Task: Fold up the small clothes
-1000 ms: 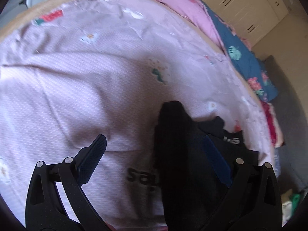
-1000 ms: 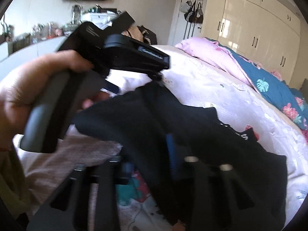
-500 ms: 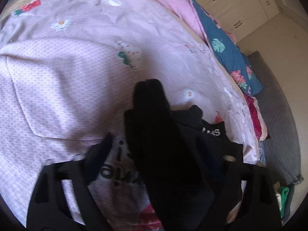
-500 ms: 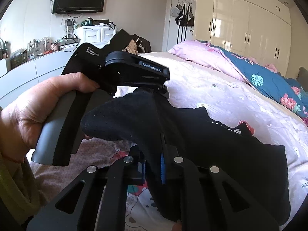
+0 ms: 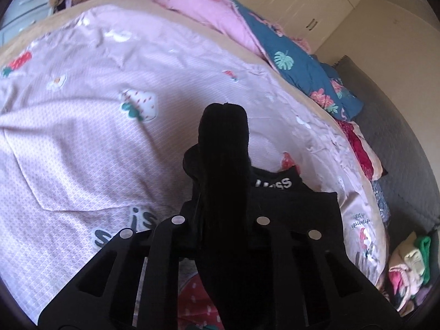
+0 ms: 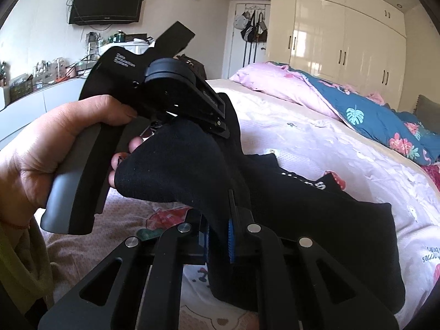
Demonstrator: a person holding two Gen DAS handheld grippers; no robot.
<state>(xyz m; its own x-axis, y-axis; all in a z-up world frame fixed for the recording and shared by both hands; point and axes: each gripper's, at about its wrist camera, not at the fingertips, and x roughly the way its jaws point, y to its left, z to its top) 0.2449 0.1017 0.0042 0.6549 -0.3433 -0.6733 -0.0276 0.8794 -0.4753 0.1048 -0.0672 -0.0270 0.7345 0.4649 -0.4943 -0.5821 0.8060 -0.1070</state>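
The left gripper (image 5: 222,236) had just been closing, and its fingers (image 5: 192,220) now pinched a black sock (image 5: 224,165) that stood up between them above the bed (image 5: 82,137). The right gripper (image 6: 220,236) was clamped on the same black fabric, its blue-padded fingers (image 6: 230,236) pressed tight against it. A second black sock (image 6: 316,214) with white lettering lay on the pink sheet just beyond. The left hand (image 6: 41,151) held its gripper's grey handle at near left.

White letters on the black sock (image 5: 275,184) are upside down and hard to read. The pink bedsheet (image 5: 82,137) has big dark letters, partly hidden. The small white print on the left gripper (image 6: 122,60) is too small to read.
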